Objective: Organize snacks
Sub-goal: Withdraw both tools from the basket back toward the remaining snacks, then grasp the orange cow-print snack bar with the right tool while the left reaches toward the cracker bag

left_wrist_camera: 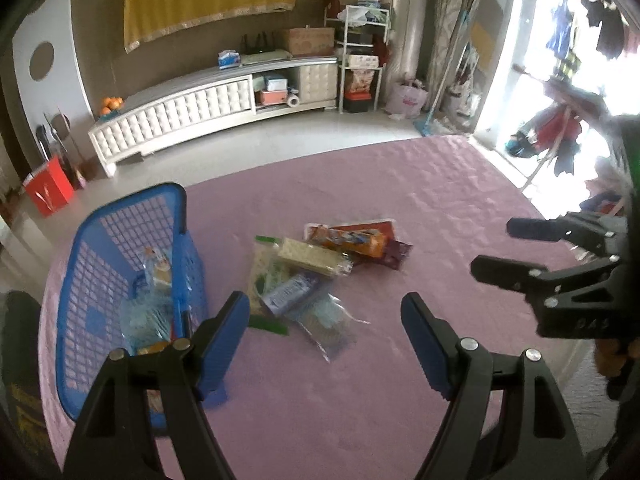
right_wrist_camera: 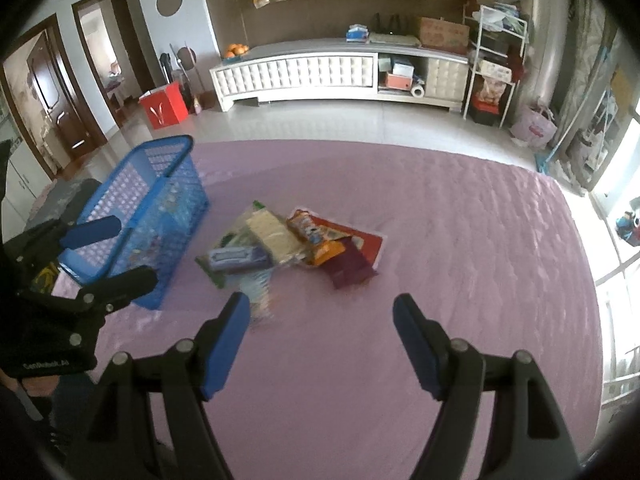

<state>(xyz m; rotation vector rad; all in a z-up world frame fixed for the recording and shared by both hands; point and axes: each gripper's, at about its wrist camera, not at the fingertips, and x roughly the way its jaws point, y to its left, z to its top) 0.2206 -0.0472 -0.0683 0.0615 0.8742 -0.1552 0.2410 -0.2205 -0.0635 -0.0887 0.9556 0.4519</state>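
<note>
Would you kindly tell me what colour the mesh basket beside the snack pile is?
The basket is blue, shown best in the right wrist view.

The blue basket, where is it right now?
In both wrist views the blue basket stands on the purple cover's left side, left of the snack pile.

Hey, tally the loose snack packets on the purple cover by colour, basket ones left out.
Cream wafer packet: 1
Orange packet: 1
Maroon packet: 1
Blue-grey packet: 1
Clear green-edged bags: 2
Total: 6
</note>
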